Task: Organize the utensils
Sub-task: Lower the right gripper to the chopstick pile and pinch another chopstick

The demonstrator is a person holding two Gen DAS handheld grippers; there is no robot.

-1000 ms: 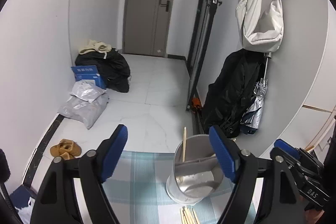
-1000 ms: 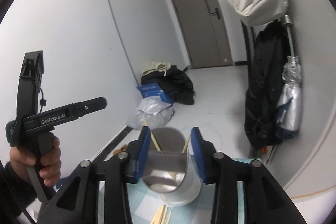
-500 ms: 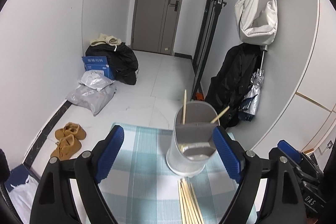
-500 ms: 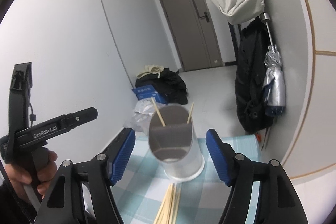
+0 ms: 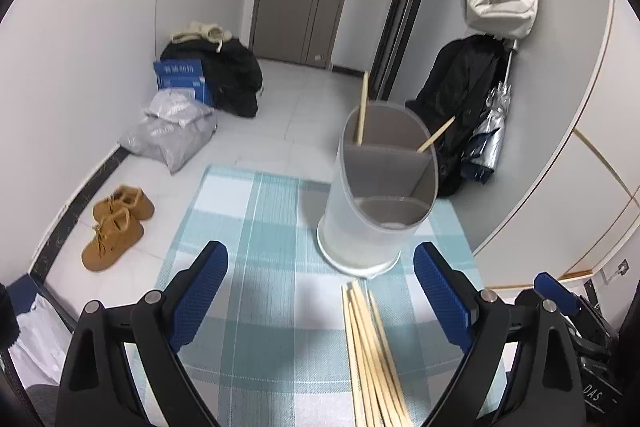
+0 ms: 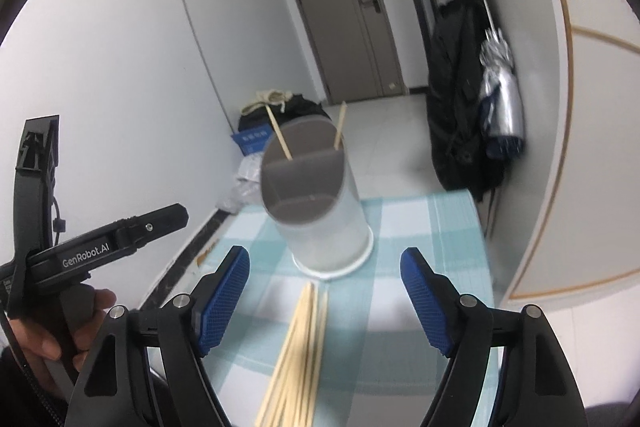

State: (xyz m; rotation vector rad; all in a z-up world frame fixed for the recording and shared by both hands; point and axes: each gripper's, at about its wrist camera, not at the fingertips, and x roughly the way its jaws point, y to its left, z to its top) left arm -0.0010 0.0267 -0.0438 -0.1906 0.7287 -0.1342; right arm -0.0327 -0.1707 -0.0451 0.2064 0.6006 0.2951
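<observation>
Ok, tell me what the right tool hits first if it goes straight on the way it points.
Most likely the loose chopsticks on the checked cloth, which lie between the open right tool fingers. Beyond them stands the grey utensil holder. Depth is uncertain in this fisheye view.

The right tongs (image 6: 324,291) stand wide apart with nothing between their blue pads (image 6: 224,301), held above a desk covered by a pale blue checked cloth (image 6: 432,239). A bundle of wooden chopsticks (image 6: 298,355) lies loose on the cloth between the pads, its tips just short of a grey divided holder (image 6: 320,207). The holder stands upright, and two chopsticks (image 6: 280,139) lean out of its far compartment. At the left edge a hand (image 6: 44,331) grips the left tongs (image 6: 100,247), seen side-on. Behind are a closed door (image 6: 344,15) and a folded umbrella (image 6: 502,99) hanging on the right wall.
</observation>
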